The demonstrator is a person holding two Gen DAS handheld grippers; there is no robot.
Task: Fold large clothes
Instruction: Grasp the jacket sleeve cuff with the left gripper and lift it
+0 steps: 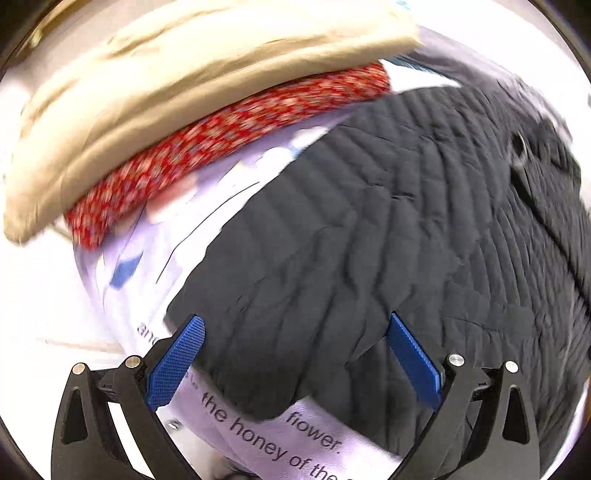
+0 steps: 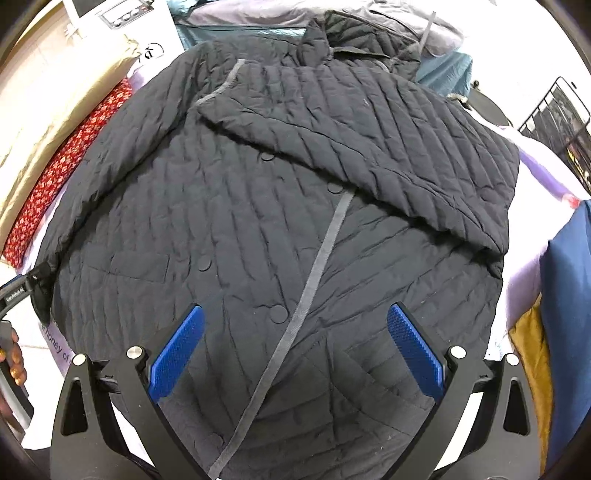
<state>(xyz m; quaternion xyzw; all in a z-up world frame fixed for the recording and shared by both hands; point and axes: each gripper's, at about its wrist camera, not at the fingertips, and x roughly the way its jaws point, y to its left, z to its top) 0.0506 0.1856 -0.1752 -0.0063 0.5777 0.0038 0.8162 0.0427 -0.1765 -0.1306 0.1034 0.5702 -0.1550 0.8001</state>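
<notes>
A dark quilted jacket (image 2: pixel 258 221) lies front up on a white printed bedsheet (image 1: pixel 295 439), with grey trim and round snaps down its front. Its right sleeve (image 2: pixel 369 155) is folded diagonally across the chest. The left sleeve (image 1: pixel 369 221) stretches out toward the jacket's left, and its cuff end lies between the wide-apart blue pads of my left gripper (image 1: pixel 299 354), which is open. That gripper (image 2: pixel 13 293) shows at the far left of the right wrist view, beside the cuff. My right gripper (image 2: pixel 295 350) hovers open over the jacket's lower front, holding nothing.
A beige cushion (image 1: pixel 147 92) and a red floral cloth (image 1: pixel 221 147) lie along the jacket's left. Other garments (image 2: pixel 369 33) are piled behind the collar. Blue cloth (image 2: pixel 569 314), mustard cloth (image 2: pixel 532 362) and a wire rack (image 2: pixel 554 114) are at the right. A person's hand (image 2: pixel 14 362) shows lower left.
</notes>
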